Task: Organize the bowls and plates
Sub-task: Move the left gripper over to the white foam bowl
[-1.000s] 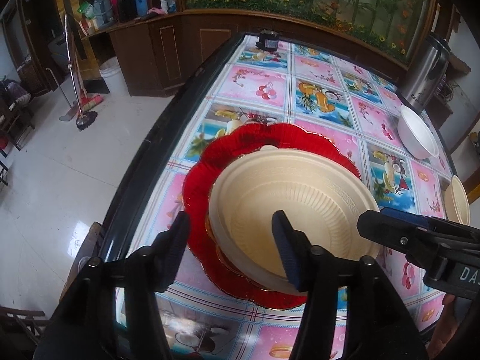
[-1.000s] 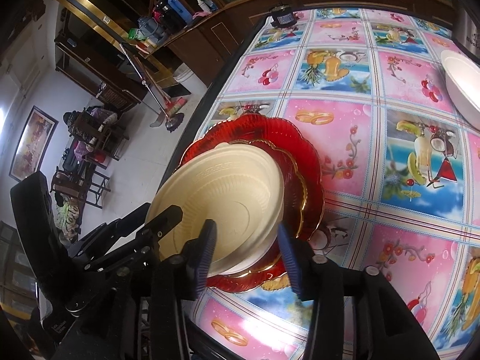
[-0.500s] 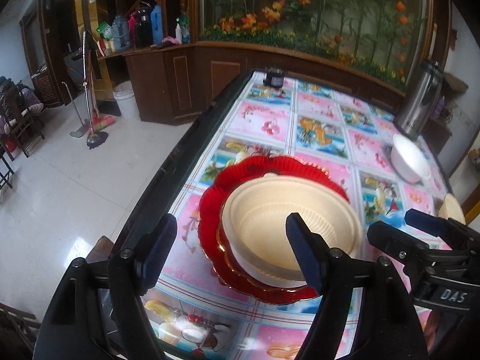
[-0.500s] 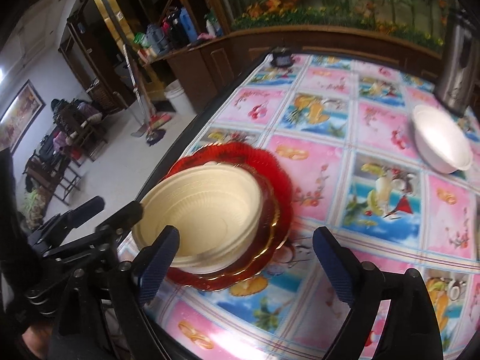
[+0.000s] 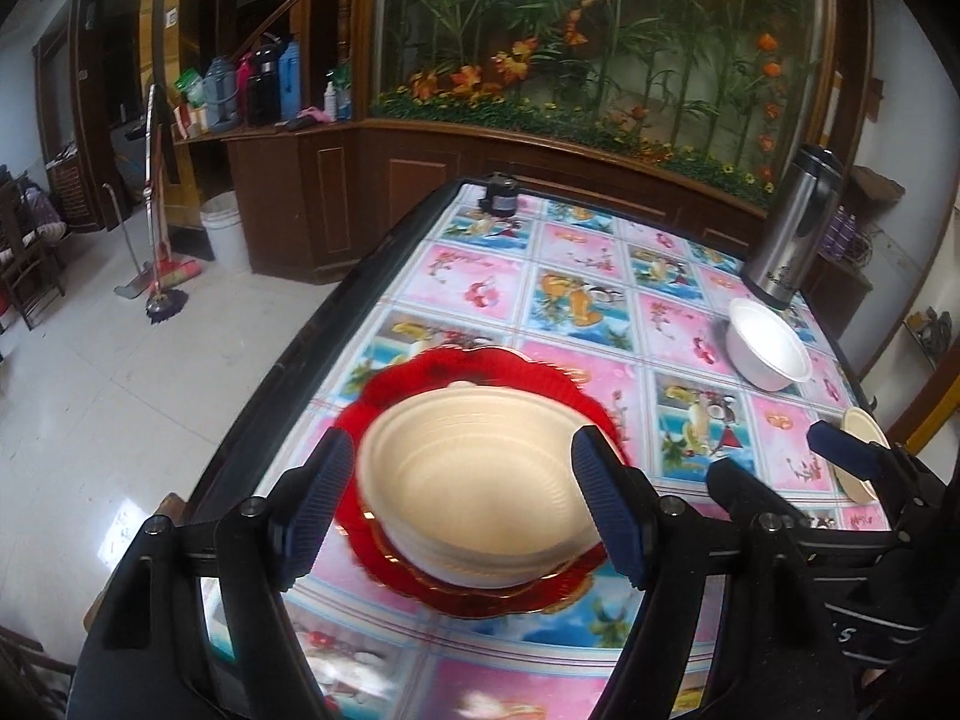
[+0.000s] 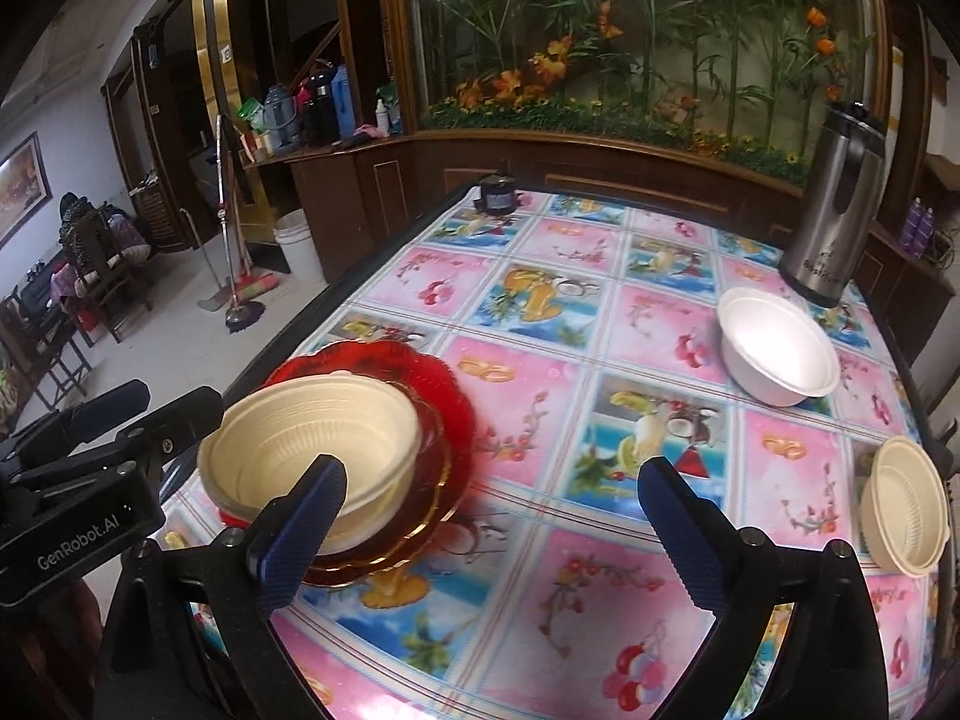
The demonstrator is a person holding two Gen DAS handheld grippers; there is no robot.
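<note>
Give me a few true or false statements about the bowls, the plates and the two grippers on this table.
1. The cream bowl sits on the red plates. True.
2. The white bowl is stacked inside the cream bowl. False: it stands apart, near the steel flask.
3. The right gripper grips the cream bowl. False: its jaws are opening, nothing between them.
4. A small cream bowl lies near the table's right edge. True.
5. The left gripper is shut. False: it is open, holding nothing.
</note>
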